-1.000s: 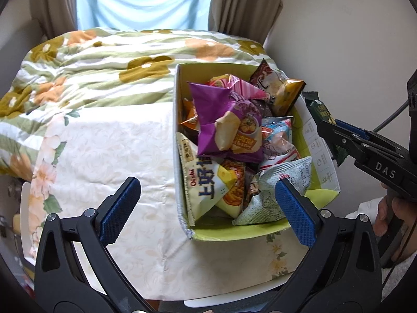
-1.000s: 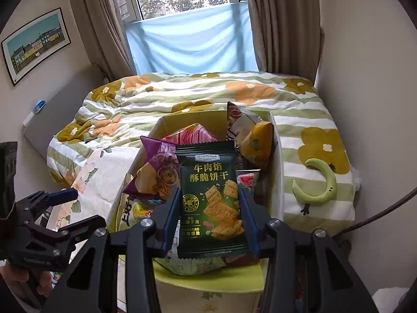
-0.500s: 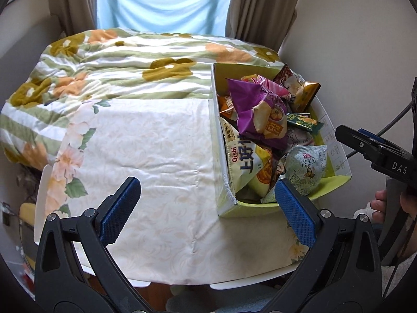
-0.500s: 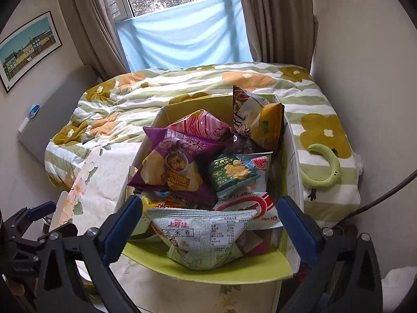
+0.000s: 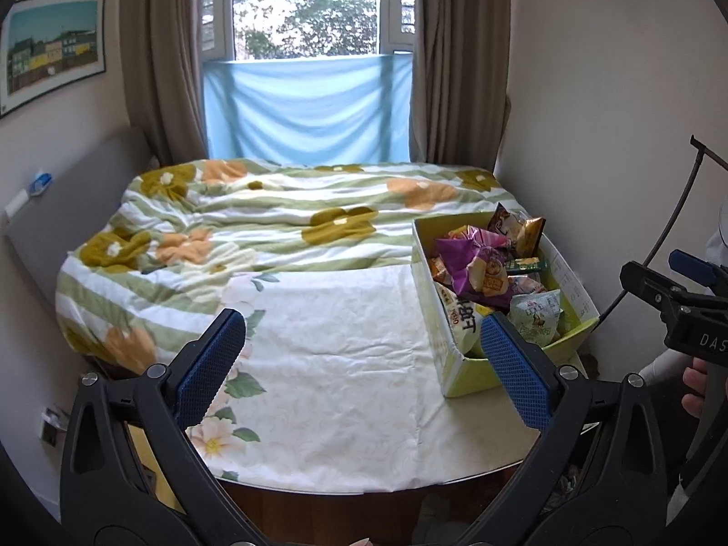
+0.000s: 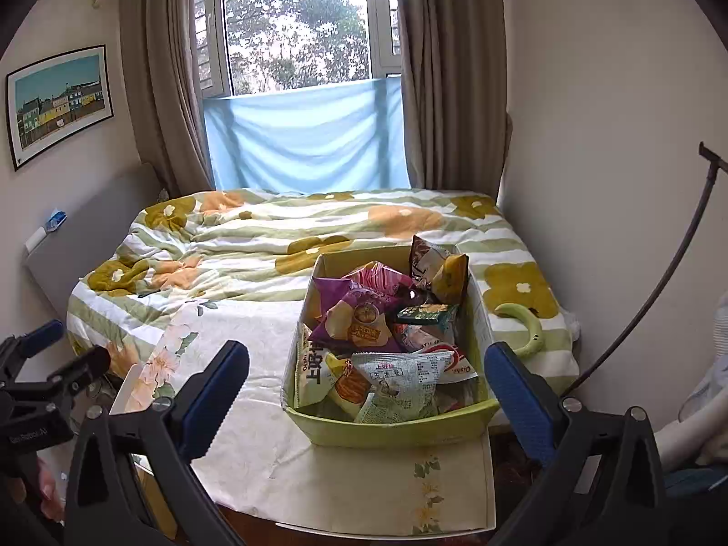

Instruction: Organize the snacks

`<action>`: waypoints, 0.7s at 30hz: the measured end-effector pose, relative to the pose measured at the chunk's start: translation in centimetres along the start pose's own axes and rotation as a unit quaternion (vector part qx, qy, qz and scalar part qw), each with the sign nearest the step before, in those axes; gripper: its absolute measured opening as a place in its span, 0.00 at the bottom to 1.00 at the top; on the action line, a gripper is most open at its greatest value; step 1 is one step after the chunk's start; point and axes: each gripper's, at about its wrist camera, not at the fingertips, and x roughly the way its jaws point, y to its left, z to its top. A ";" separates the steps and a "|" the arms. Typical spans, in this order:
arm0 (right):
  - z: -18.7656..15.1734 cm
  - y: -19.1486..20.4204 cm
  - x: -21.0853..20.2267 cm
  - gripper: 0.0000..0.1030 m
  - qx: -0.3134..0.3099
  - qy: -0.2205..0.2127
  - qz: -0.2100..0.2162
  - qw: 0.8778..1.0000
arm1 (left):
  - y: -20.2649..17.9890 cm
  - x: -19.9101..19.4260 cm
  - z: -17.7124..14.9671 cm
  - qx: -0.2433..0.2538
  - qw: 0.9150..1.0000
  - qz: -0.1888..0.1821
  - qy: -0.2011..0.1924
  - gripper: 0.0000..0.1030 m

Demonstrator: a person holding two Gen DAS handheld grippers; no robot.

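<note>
While both claws hang above the surface (image 5: 346,364) with its pale floral cloth, the left claw (image 5: 359,364) and the right claw (image 6: 364,391) stand spread wide, nothing between their pads. At the surface's right side, the green box (image 6: 391,427) holds the snacks: a purple bag (image 6: 355,314), a small green packet (image 6: 425,314) beside it, and a grey-green packet (image 6: 400,382) in front.

Snack packets (image 6: 359,318) heaped in box (image 6: 391,427)
</note>
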 end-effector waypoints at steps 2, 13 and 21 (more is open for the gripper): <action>-0.9 0.9 -1.3 1.00 -0.005 -0.008 -0.014 1.000 | 0.5 -1.6 -0.5 0.003 1.000 0.003 -0.012 0.99; -3.2 3.0 -3.9 1.00 0.004 -0.023 -0.023 0.999 | 2.4 -5.0 -2.9 -0.005 1.000 -0.001 -0.019 0.99; -3.8 3.2 -4.5 1.00 0.006 -0.026 -0.023 0.999 | 2.0 -5.6 -3.0 0.001 1.000 -0.001 -0.027 1.00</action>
